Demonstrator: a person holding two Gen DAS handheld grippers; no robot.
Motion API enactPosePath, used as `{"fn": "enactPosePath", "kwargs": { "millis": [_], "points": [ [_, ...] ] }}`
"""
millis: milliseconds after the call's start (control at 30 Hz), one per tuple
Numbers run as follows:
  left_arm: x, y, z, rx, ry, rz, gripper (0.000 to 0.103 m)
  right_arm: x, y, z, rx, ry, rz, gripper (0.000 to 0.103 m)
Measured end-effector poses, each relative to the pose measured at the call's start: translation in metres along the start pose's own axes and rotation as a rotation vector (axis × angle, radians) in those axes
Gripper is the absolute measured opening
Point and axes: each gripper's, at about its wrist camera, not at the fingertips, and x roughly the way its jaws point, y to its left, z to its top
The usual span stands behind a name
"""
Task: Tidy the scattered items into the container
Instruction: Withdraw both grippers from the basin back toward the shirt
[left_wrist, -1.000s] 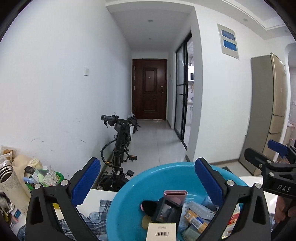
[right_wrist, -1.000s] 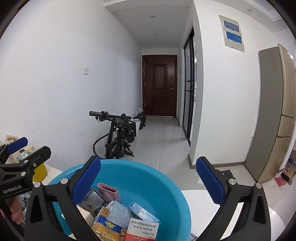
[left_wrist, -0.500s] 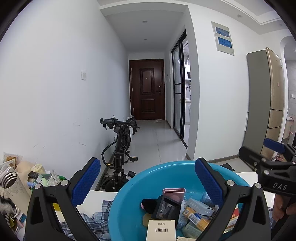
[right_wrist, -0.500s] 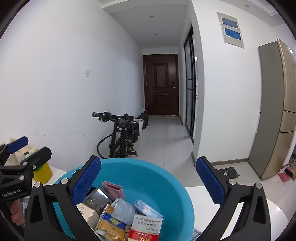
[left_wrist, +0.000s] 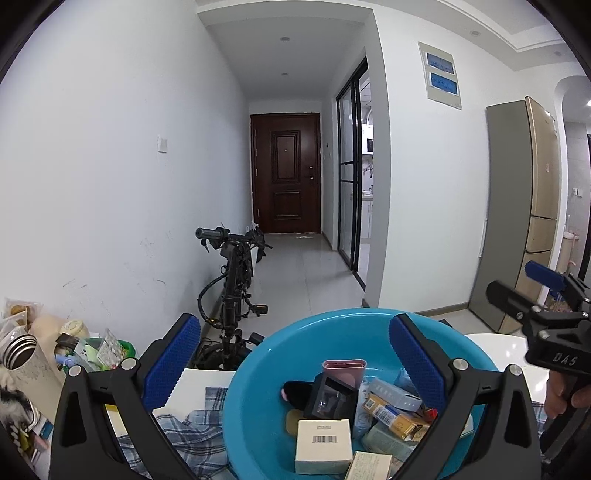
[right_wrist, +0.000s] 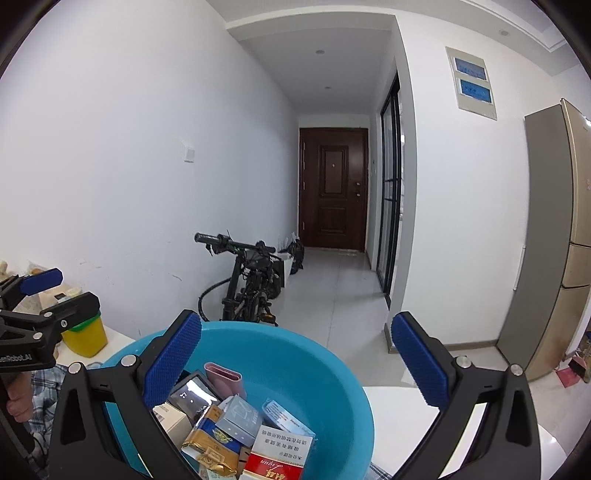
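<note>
A blue basin (left_wrist: 255, 373) sits on the table, filled with small items: a white barcoded box (left_wrist: 323, 439), a pink case (left_wrist: 344, 369), a black-framed mirror (left_wrist: 330, 397) and a gold pack (left_wrist: 391, 415). My left gripper (left_wrist: 295, 354) hovers open over the basin's left half, holding nothing. From the right wrist view the same basin (right_wrist: 317, 373) holds a red pack (right_wrist: 273, 465), a gold pack (right_wrist: 210, 443) and a grey box (right_wrist: 240, 417). My right gripper (right_wrist: 295, 358) is open and empty above it. Each gripper shows in the other's view: the right gripper (left_wrist: 517, 282) and the left gripper (right_wrist: 62, 293).
A plaid cloth (left_wrist: 192, 432) lies left of the basin. A steel flask (left_wrist: 18, 350), a yellow tub (right_wrist: 85, 336) and small clutter crowd the table's left end. White tabletop (right_wrist: 424, 424) shows on the right. A parked bike (left_wrist: 232, 288) stands in the hallway beyond.
Both grippers stay open above the basin with only a slight drift. The right wrist view has swung a little to the left. Nothing was taken or dropped.
</note>
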Motion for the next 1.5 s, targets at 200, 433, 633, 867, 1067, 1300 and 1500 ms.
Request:
{"fn": "enactPosePath", "kwargs": {
  "millis": [200, 433, 633, 867, 1067, 1300, 1500],
  "points": [
    [-0.016, 0.003, -0.002, 0.031, -0.04, 0.03, 0.103, 0.002, -0.002, 0.003, -0.042, 0.007, 0.015, 0.103],
    [-0.03, 0.009, -0.003, 0.008, -0.005, 0.026, 0.103, -0.012, -0.012, 0.005, 0.047, 0.085, 0.042, 0.103],
    [-0.064, -0.002, -0.018, 0.059, -0.004, 0.032, 0.103, -0.045, -0.01, -0.005, 0.068, 0.116, 0.02, 0.103],
    [-0.099, -0.018, -0.052, 0.101, 0.068, 0.002, 0.103, -0.099, 0.013, -0.016, 0.009, 0.094, 0.012, 0.103],
    [-0.128, -0.025, -0.074, 0.08, 0.124, -0.048, 0.103, -0.135, 0.028, -0.026, -0.015, 0.102, 0.019, 0.103],
    [-0.162, -0.03, -0.092, 0.051, 0.138, -0.067, 0.103, -0.17, 0.039, -0.043, -0.031, 0.119, 0.01, 0.103],
    [-0.182, -0.033, -0.113, 0.024, 0.142, -0.064, 0.103, -0.19, 0.045, -0.078, -0.019, 0.145, -0.032, 0.103]
  ]
}}
